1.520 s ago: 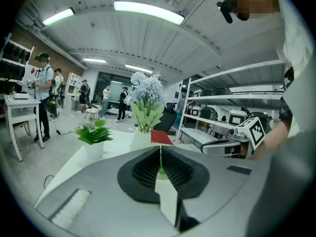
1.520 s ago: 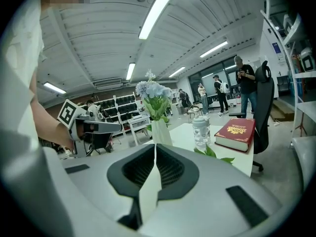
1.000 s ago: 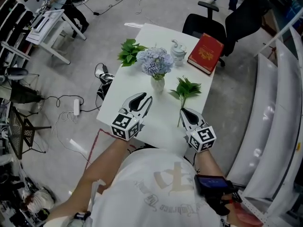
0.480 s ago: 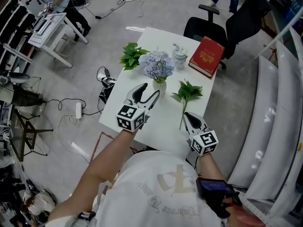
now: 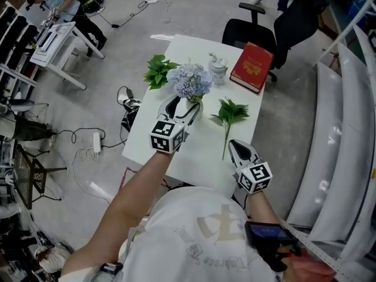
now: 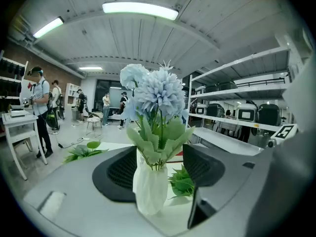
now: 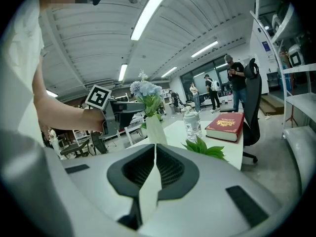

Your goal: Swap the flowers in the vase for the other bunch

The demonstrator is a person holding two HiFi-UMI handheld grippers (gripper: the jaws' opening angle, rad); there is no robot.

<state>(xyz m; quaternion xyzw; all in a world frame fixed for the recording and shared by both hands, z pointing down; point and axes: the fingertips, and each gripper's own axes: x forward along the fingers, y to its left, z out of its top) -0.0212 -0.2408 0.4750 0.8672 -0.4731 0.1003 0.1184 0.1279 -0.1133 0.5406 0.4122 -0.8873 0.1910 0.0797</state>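
Step 1 under way: left gripper (image 5: 183, 106), jaws just spread wide, brackets the white vase (image 6: 150, 191), seemingly untouched; right gripper (image 5: 234, 144) pressed together, empty. Next: steady vase, pull blue flowers (image 5: 189, 80).

The vase (image 6: 150, 186) stands on the table (image 5: 202, 148) between left bunch (image 5: 157, 70) and right bunch (image 5: 230, 111)

The room is lit brightly and evenly by ceiling strip lights (image 6: 139, 10), which are blown out to white at the top of both gripper views. Only faint shadows are cast on the white table (image 5: 200, 148). Both gripper views are bent by fisheye distortion and ringed by black corners.
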